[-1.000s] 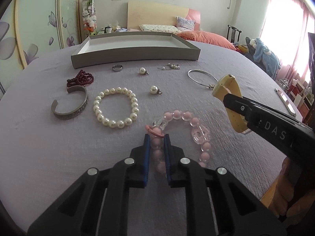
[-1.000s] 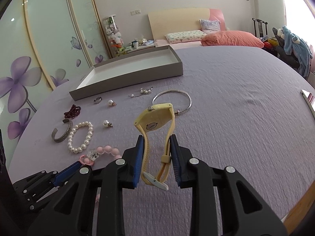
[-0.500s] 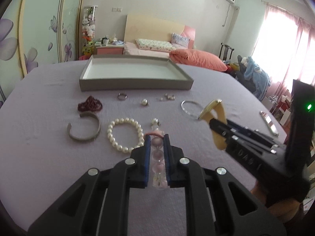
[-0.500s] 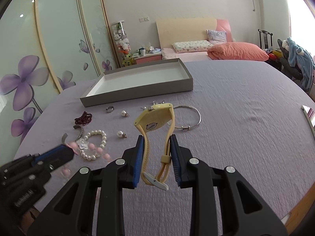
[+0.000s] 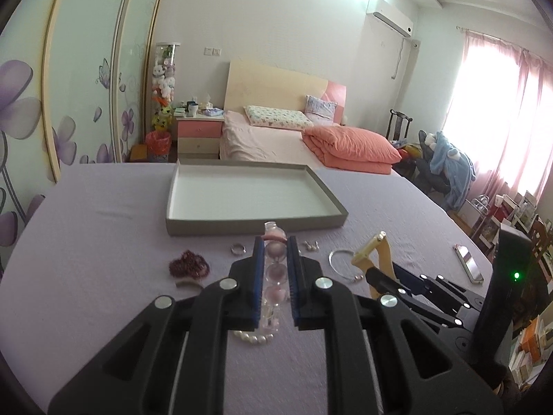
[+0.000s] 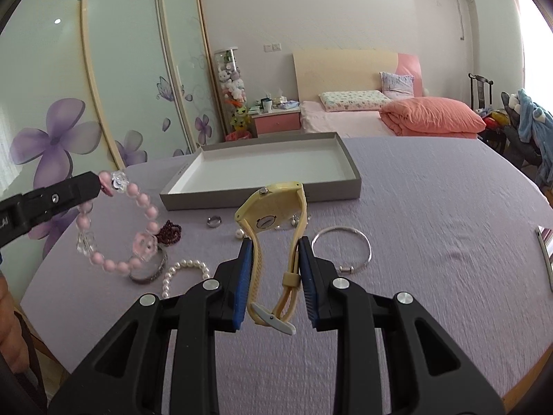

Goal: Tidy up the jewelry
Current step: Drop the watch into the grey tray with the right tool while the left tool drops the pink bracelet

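Lilac tablecloth [image 6: 449, 228] under grey tray [image 6: 262, 195]; bedroom behind.

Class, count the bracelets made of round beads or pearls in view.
3: pink bracelet hanging from the left gripper; white pearl bracelet on the cloth; dark red beads heaped beside the ring. The grippers may hide others.

Pearl bracelet [image 5: 254, 340] mostly hidden.
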The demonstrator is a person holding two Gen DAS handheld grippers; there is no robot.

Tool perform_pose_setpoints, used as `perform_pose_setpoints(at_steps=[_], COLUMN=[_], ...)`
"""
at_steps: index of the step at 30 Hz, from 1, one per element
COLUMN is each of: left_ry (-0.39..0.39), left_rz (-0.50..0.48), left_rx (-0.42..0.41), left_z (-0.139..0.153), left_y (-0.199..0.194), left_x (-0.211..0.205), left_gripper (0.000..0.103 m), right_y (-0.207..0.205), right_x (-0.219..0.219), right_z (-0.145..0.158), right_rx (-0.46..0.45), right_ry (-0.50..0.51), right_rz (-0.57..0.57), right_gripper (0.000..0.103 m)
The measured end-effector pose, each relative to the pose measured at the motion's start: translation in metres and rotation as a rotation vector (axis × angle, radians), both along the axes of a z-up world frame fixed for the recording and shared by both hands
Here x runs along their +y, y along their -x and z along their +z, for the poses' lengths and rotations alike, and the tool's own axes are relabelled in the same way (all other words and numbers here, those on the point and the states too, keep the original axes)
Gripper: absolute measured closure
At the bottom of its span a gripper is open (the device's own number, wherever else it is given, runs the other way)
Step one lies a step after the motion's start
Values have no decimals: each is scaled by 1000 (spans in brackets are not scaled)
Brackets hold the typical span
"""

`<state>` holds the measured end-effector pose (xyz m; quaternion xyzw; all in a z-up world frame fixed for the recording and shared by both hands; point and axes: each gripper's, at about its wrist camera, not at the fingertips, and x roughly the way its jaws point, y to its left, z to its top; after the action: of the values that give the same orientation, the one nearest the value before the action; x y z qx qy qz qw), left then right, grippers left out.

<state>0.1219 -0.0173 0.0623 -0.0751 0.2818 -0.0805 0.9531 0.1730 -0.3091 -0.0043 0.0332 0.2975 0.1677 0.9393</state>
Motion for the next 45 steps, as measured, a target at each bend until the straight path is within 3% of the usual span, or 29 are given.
perform_pose_setpoints(at_steps=[8,14,17,20,26,29,37,39,42,45], left_ry=[-30,-36,-21,-20,-5,0,13,10,20,23], left_rz=[46,74,88,99,118,118,132,137,143,144], left_rx=[6,-9,4,38,109,136,194,196,202,203], left_z=[9,23,26,20,-8,-23,-52,-58,-62,-63], left_y=[-38,-94,-133,-172,-235,-259,-301,-301,-311,-316], left_x=[14,30,39,45,57,59,60,60,63,63], left_gripper=[90,90,90,90,90,90,90,90,90,90], right_y=[-35,-102,-155,-196,-273,-290,-320,-323,-326,-324], right_x=[8,19,30,39,54,61,69,69,68,60], right_z=[18,48,50,42,-5,-24,-39,-41,-43,-38], right_rx=[12,-10,26,69,222,274,352,355,355,343], right_ry=[-20,-8,-16,0,54,82,147,172,180,126], right_rz=[47,48,41,25,-14,-29,-66,-75,-79,-73], right_gripper=[75,75,75,75,75,75,74,71,56,42])
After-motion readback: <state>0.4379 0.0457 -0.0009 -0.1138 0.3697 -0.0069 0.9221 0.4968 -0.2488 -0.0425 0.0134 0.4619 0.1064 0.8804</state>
